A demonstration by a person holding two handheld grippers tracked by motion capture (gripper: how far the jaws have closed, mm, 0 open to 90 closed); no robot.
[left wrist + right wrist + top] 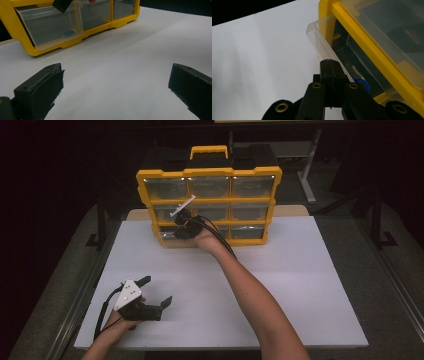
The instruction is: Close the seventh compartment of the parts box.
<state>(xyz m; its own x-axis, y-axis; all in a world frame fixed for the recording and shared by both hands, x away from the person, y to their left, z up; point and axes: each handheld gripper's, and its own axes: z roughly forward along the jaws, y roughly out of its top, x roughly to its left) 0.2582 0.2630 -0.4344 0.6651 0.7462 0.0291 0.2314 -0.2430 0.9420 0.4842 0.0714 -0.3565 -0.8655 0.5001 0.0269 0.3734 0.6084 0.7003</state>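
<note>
— Where's my right hand-held gripper (329, 65)?

— At the far edge of the bench (300, 285), jaws pressed together at the rim of the clear drawer (51, 25), bottom left of the yellow organizer (210, 172). I can't tell if the rim is pinched. The drawer is pulled partway out, a small blue piece (68, 32) inside.

— And my left?

— The left hand-held gripper (156, 292) rests near the bench's near left corner, jaws wide apart, nothing between them.
</note>
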